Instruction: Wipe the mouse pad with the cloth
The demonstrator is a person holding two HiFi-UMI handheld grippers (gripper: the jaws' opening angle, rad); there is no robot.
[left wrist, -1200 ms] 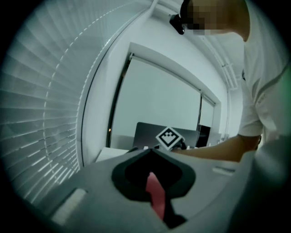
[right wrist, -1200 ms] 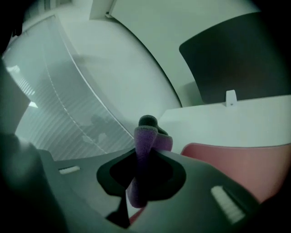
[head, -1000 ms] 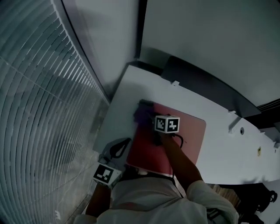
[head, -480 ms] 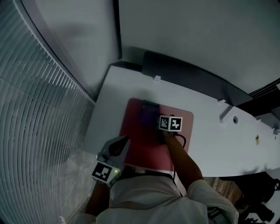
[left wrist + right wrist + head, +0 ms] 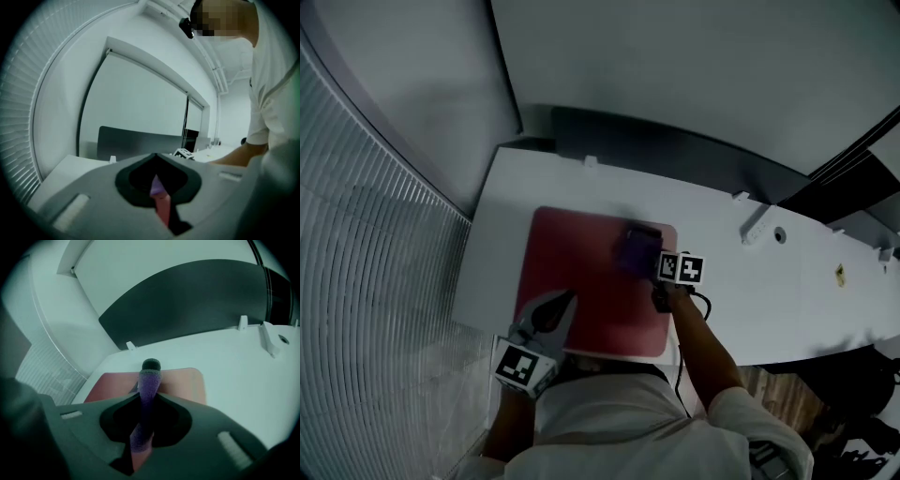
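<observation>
A red mouse pad (image 5: 586,291) lies on the white desk (image 5: 769,300). A purple cloth (image 5: 637,251) rests on the pad's far right corner, and my right gripper (image 5: 661,272), under its marker cube, is shut on it. In the right gripper view the cloth (image 5: 149,385) stands up between the jaws of the right gripper (image 5: 145,418), with the pad (image 5: 187,383) beyond. My left gripper (image 5: 565,300) rests over the pad's near left edge with its jaws shut and nothing between them. The left gripper (image 5: 157,187) looks across the pad toward the cloth (image 5: 157,186).
A dark partition panel (image 5: 675,155) runs along the desk's far edge. Window blinds (image 5: 366,281) fill the left side. A white fitting (image 5: 755,230) and a round hole (image 5: 780,235) sit on the desk right of the pad. A black cable (image 5: 701,305) trails from the right gripper.
The right gripper has dragged the cloth from the pad's far left to its far right corner. The left gripper has stayed at the near left edge. The head view has shifted.
</observation>
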